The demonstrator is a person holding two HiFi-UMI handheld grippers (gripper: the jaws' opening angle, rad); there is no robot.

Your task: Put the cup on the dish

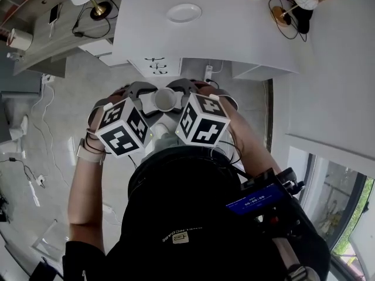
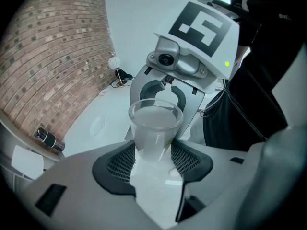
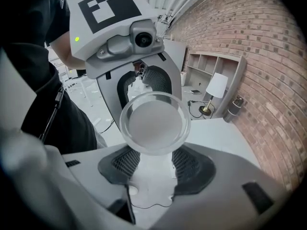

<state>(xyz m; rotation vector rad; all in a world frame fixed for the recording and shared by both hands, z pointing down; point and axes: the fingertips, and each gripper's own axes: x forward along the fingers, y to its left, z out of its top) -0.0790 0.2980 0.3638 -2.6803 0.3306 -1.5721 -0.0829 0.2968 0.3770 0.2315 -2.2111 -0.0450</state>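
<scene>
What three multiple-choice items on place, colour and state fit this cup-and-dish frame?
1. Where is the dish?
A. On the white table
B. On the floor
C. In a hand-held gripper

2. What colour is the cup?
A. Red
B. Black
C. Clear

3. What state is the cup in?
A. Upside down on the dish
B. Upright in the air between the left hand-held gripper and right hand-held gripper
C. Lying on the floor

Answers: 1 A, the head view shows it on the tabletop; 2 C, its wall is see-through; 3 B, both gripper views show it between their pads, mouth up.
</scene>
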